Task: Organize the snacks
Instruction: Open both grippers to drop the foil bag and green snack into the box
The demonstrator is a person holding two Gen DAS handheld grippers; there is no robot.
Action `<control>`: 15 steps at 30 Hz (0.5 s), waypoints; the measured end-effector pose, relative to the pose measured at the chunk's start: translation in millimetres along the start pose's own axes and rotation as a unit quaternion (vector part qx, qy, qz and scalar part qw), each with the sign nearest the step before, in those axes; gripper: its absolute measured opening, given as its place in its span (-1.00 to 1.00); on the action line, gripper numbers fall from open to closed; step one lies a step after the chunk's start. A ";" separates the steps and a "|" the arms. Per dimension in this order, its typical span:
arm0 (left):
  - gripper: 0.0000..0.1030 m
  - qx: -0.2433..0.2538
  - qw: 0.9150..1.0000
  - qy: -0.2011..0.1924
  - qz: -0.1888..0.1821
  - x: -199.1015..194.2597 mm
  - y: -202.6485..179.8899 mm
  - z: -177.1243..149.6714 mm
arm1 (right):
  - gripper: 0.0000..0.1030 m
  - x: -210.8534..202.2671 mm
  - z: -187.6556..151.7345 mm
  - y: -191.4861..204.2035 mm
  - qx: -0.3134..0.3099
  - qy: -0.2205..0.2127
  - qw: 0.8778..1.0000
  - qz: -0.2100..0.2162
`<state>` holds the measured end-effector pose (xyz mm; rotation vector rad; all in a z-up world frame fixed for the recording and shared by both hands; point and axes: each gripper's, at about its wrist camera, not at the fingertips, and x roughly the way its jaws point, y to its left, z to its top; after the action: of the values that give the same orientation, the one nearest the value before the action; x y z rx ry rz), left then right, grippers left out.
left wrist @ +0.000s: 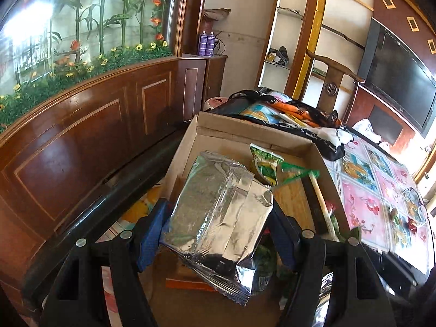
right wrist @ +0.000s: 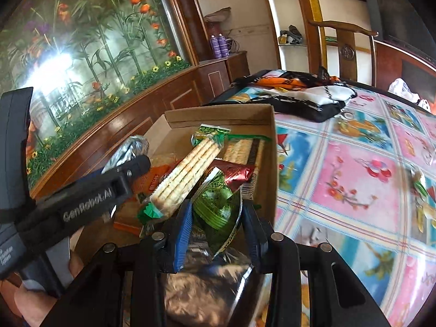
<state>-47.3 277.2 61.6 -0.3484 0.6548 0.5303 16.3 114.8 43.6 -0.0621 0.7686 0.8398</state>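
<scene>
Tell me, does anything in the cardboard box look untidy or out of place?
Yes. In the cardboard box the cracker sleeve lies slanted across other packets instead of flat, and the snacks are heaped loosely. The left gripper holds a silver pouch tilted above them.

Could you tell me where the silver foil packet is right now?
In the left wrist view, the silver foil packet sits between the left gripper fingers, over the cardboard box.

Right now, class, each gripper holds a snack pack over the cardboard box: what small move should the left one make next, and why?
Probably lower the silver foil pack a little into the cardboard box and then open the jaws. The left gripper grips it above the box's free left part, while crackers and the right gripper's green packet crowd the right part.
</scene>
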 end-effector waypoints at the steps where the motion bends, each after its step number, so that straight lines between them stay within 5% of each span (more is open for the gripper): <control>1: 0.37 0.002 1.000 0.002 -0.001 0.6 -0.6 -0.5 | -0.22 2.3 1.4 -0.2 -0.001 0.000 1.000 -0.001; 15: 0.41 0.029 0.998 -0.052 0.006 -20.1 -10.3 -11.8 | 0.00 1.0 -9.4 -4.0 -0.032 0.020 0.999 -0.008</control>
<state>-60.6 256.2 67.5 -0.2604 0.5709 0.5370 14.0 109.5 35.1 -0.1418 0.7768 0.8506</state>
